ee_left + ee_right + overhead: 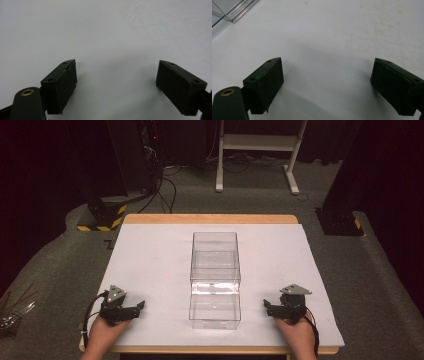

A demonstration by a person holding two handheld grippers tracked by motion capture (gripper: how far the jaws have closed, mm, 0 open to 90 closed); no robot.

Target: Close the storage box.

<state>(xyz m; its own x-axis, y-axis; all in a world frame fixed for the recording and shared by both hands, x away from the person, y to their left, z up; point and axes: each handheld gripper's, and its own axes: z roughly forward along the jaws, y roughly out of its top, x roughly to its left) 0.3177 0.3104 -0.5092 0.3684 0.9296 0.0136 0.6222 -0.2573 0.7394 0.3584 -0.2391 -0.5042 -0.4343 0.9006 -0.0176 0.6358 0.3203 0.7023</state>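
A: Two grippers, one per hand, both low at the near edge of the surface (150, 255). Left gripper (135, 308) sits at the near left, right gripper (270, 307) at the near right.

B: Fingers?

A: Left gripper's fingers (60, 87) spread wide apart, nothing between them but the white sheet. Same on the right: fingers (263, 83) wide apart, bare white sheet in the gap, some faint yellowish stains farther out.

B: The clear box?

A: Clear box (215, 280) stands on the white sheet at the middle of the surface, long side running away from the person. Transparent walls; looks like stacked or divided sections, but cannot tell how many for certain. Near end lies between the two grippers, well apart from each.

B: Anything of it from the grippers?

A: In the right gripper view a corner of the clear box (229, 11) shows at top left, clear of the fingers.

B: Contact?

A: None. Both grippers point inward toward the box; neither touches it.

B: Surroundings?

A: Wooden edge of the surface shows at the far and near sides. Grey carpet (370, 270) around. White frame legs (257, 150) beyond the far edge, cables (167, 185) on the floor, a yellow-and-black striped base (102, 217) at far left.
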